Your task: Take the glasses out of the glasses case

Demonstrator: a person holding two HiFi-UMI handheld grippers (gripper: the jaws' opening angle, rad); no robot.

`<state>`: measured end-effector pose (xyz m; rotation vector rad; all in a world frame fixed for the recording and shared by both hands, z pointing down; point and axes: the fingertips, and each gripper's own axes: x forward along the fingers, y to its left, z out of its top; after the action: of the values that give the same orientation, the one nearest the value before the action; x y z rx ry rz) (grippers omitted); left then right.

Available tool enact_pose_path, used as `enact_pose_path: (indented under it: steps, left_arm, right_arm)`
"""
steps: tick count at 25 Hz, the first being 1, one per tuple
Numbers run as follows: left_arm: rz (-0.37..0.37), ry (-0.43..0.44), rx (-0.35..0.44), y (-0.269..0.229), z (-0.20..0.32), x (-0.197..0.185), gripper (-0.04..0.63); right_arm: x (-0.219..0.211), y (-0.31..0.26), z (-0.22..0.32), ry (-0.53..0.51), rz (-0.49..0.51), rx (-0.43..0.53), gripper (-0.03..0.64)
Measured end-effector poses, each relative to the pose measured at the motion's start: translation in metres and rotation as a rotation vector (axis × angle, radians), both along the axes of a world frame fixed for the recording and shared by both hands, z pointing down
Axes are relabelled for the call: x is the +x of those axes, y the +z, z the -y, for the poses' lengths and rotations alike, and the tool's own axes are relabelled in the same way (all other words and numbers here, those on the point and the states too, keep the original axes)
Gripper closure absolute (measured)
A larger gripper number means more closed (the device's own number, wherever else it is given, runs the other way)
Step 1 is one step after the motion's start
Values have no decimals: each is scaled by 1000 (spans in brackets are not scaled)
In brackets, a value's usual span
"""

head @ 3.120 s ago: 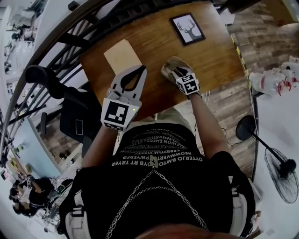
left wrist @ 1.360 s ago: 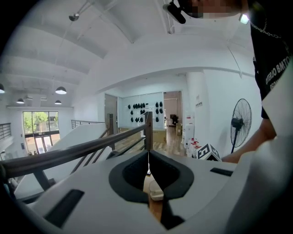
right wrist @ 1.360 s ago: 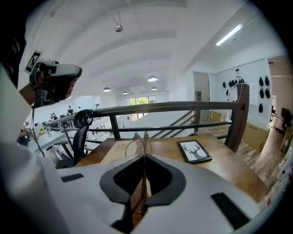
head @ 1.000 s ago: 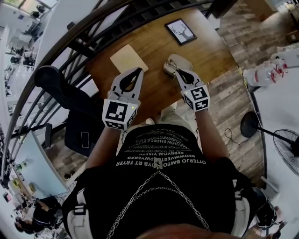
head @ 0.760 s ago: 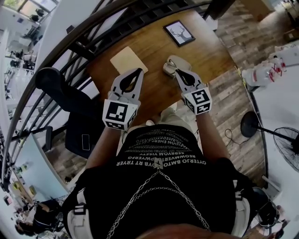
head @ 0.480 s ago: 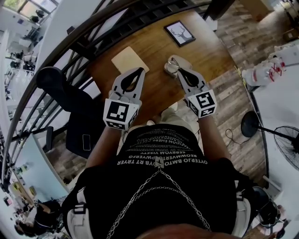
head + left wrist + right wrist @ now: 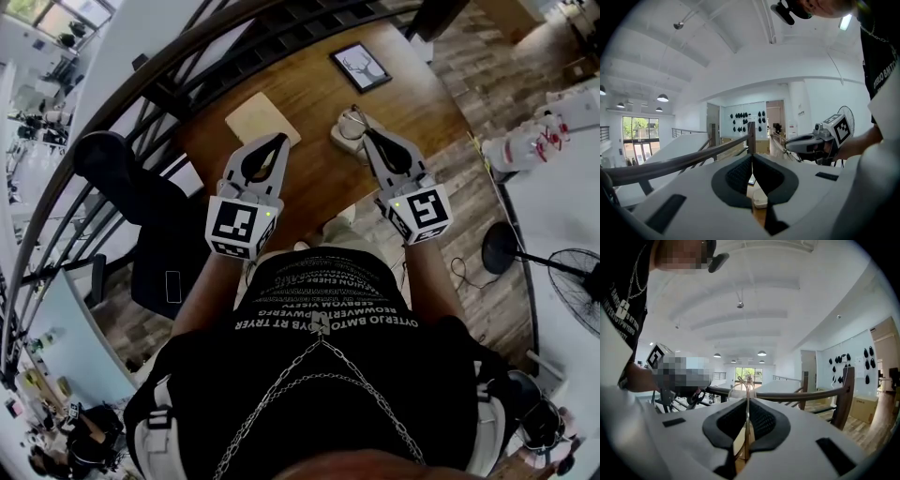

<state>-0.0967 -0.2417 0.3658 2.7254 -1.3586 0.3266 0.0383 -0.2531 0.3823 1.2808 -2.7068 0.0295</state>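
My right gripper is shut on the thin gold-framed glasses, whose frame runs up between the pads. In the head view the glasses hang at its tips, just above the open beige glasses case on the wooden table. My left gripper hovers to the left over the table, shut, with nothing between its pads. From the left gripper view, the right gripper shows at the right, at about the same height.
A beige square pad lies on the table ahead of the left gripper. A framed deer picture lies at the table's far side. A dark railing borders the table's far-left side; a black chair stands at the left, a fan at the right.
My right gripper has risen from the case towards the camera, lifting the glasses with it. The left gripper has stayed about where it was.
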Motion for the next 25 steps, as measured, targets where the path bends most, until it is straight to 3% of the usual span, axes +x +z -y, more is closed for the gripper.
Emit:
enact_pose_path:
  steps: [9, 25]
  left_arm:
    - [-9, -7, 0, -1, -8, -9, 566]
    - [-8, 31, -8, 0, -27, -3, 566]
  right_arm:
    - [-10, -44, -12, -3, 23, 99, 593]
    - [0, -39, -31, 37, 38, 78, 592]
